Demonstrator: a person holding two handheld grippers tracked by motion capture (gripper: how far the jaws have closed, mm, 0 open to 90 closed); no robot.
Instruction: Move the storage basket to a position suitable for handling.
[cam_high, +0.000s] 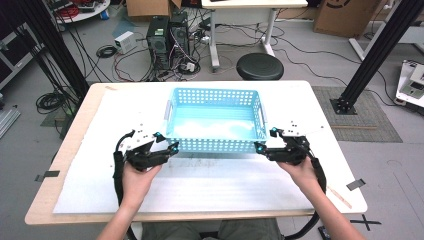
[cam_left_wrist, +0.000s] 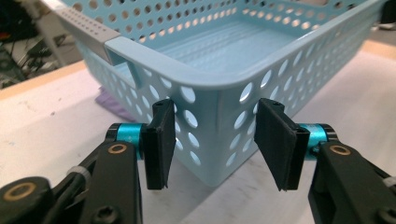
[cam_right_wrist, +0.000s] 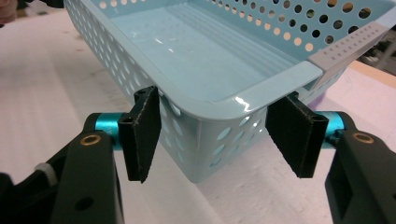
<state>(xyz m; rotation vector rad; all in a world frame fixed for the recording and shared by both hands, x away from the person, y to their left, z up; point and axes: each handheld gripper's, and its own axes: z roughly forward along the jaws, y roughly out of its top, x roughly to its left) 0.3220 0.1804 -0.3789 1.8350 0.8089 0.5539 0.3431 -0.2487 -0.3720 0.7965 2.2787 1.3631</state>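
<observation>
White foam sheeting covers a pale wooden table (cam_high: 70, 150) in a workshop strewn with cables and computer towers, and at its centre sits an empty light-blue perforated basket (cam_high: 215, 107), the landmark for everything else. At the basket's near-left corner the left gripper (cam_high: 166, 143) stands with its black pads straddling the rounded corner, one on each side of it; the left gripper view shows gaps between pads and plastic, so the jaws are part-open and holding nothing. At the near-right corner the right gripper (cam_high: 267, 140) mirrors it, its jaws likewise apart around the corner below the rim (the rim overhangs both pads in the right gripper view) with no grip made. Both forearms come in from the near edge of the table, angled outward, wrists bent inward so each tool points diagonally at its corner, roughly level with the basket's wall. The likely risk: the curved, slick corner offers little flat surface, so pads closing there could slide off or squeeze the thin wall out of shape; if one side bites before the other, a lift could tip or twist the basket
</observation>
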